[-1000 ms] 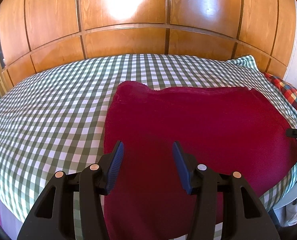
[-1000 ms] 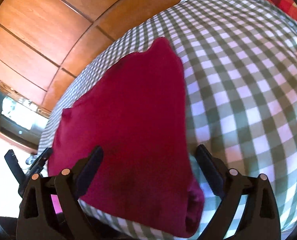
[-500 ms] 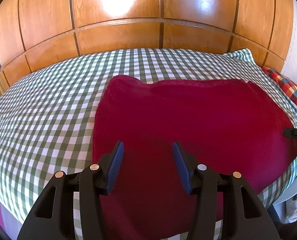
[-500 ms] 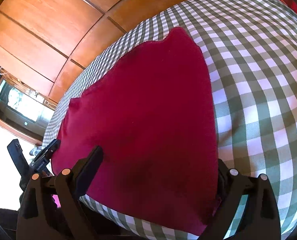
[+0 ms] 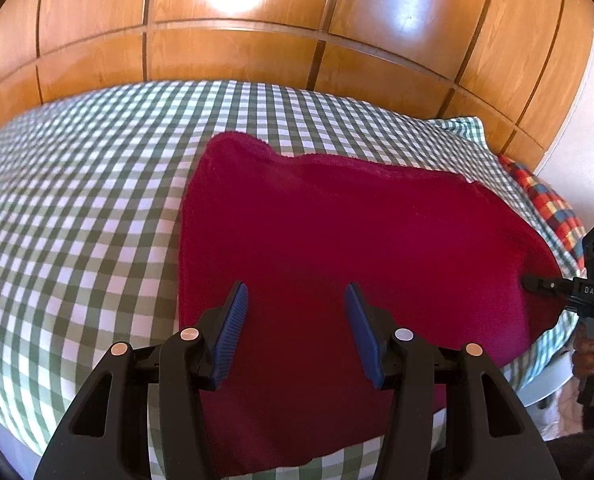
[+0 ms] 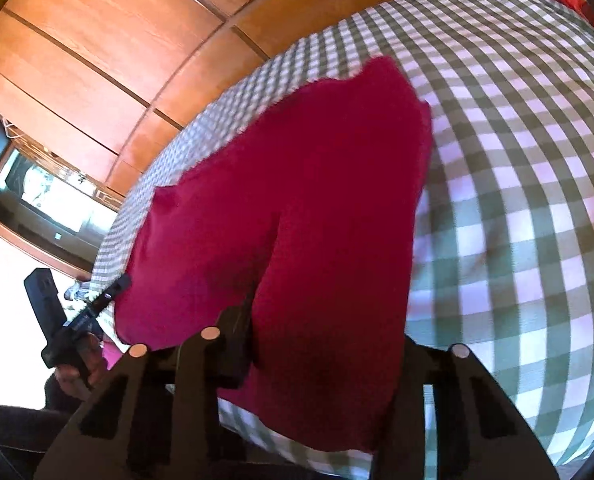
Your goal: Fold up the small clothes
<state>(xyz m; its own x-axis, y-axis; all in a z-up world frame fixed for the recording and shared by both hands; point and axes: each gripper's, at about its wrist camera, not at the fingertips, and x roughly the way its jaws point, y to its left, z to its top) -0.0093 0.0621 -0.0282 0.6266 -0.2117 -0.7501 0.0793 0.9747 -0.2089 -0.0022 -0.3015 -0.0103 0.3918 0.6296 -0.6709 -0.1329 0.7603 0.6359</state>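
Note:
A dark red cloth [image 5: 349, 240] lies spread on the green-and-white checked bed [image 5: 77, 208]. My left gripper [image 5: 297, 326] is open, just above the cloth's near edge, blue pads apart. In the right wrist view the same cloth [image 6: 297, 184] shows a raised fold running between my right gripper's fingers [image 6: 233, 340]. The right gripper [image 6: 321, 356] is at the cloth's near right corner, with cloth bunched between its jaws and hiding its right finger. The right gripper also shows at the far right of the left wrist view [image 5: 569, 288], touching the cloth's edge.
Wooden panelled wardrobe doors [image 5: 257, 40] stand behind the bed. A multicoloured checked pillow [image 5: 549, 204] lies at the bed's right end. A mirror or screen in a wooden frame [image 6: 37, 192] stands at the left in the right wrist view.
My right gripper has moved forward onto the cloth's corner and closed in, bunching the cloth into a fold between its fingers. My left gripper stayed open and shifted slightly right over the cloth.

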